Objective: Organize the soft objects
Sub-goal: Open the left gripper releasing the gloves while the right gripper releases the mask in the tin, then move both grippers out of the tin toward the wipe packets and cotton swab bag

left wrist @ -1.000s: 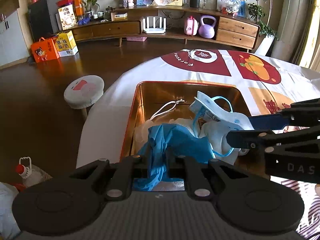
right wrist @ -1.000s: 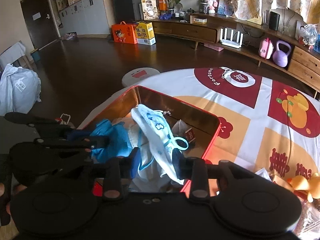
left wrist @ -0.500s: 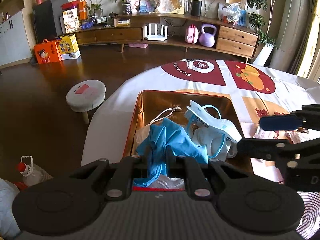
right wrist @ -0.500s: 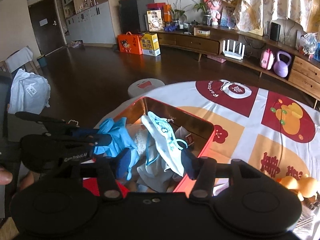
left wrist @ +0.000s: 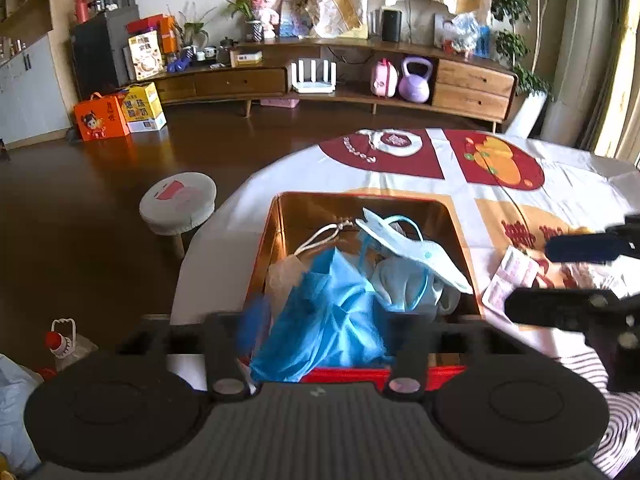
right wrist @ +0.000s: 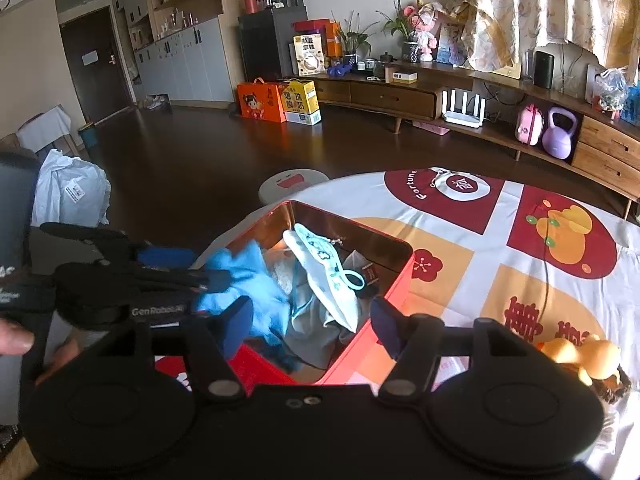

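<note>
Both tools, left tool [left wrist: 320, 316] and right tool [right wrist: 310, 318], are noted released, jaws just opened, with the blue glove [left wrist: 324, 312] lying between the left's fingers, inside the red box [right wrist: 394, 276].

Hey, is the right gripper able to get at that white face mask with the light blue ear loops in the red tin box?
Probably yes. The white face mask with light blue ear loops lies on top of the pile in the red tin box, uncovered. The right gripper, jaws open, sits just in front of it with nothing between.
</note>
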Demonstrator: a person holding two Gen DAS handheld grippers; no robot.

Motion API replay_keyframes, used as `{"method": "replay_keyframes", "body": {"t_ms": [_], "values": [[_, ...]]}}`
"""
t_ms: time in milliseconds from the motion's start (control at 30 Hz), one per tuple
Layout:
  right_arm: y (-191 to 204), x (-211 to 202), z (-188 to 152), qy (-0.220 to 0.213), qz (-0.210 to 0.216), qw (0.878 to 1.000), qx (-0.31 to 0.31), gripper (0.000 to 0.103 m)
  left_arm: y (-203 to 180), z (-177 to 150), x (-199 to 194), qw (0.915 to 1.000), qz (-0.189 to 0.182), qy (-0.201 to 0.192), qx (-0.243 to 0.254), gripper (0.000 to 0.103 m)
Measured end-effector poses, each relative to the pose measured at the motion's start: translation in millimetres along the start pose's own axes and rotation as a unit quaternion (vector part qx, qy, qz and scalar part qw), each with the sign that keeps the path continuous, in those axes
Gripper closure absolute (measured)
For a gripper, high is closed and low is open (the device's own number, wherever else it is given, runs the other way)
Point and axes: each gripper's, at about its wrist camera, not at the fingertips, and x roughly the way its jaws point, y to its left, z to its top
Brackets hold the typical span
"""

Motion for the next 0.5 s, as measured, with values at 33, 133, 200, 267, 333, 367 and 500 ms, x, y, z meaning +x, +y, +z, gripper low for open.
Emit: {"method": "replay_keyframes", "body": {"t_ms": [33,133,200,267,333,367,500], "values": [[-0.7,-3.1,-1.8,-0.001,0.000,1.000,0.001,0.036,-0.4,-0.1,-1.7,1.0000,-0.004,-0.006,-0.002,0.023],[-4.5,-12.1,-7.2,-0.002,0.002,1.000,0.005,0.034,-2.4,0.7,-6.5,0.9999,-0.008,-0.010,-0.005,0.023],[-6.9,-19.2,-10.3,-0.006,0.003,1.000,0.008,0.033,-4.3,0.3,-11.4,0.9999,-0.009,-0.014,-0.003,0.023],[-9.8,-26.7,-13.9,-0.011,0.003,1.000,0.014,0.031,-6.4,-1.2,-17.0,0.9998,-0.011,-0.019,-0.003,0.023],[-13.4,-33.8,-17.2,-0.015,0.004,1.000,0.022,0.028,-9.0,-3.6,-23.2,0.9996,-0.015,-0.022,-0.007,0.023],[-14.9,-37.2,-18.1,-0.017,0.003,1.000,0.024,0.027,-10.2,-4.3,-25.9,0.9996,-0.017,-0.023,-0.008,0.023],[-20.5,-51.8,-25.5,-0.024,0.005,0.999,0.033,0.022,-18.0,-7.7,-38.6,0.9992,-0.024,-0.031,-0.012,0.023]]}}
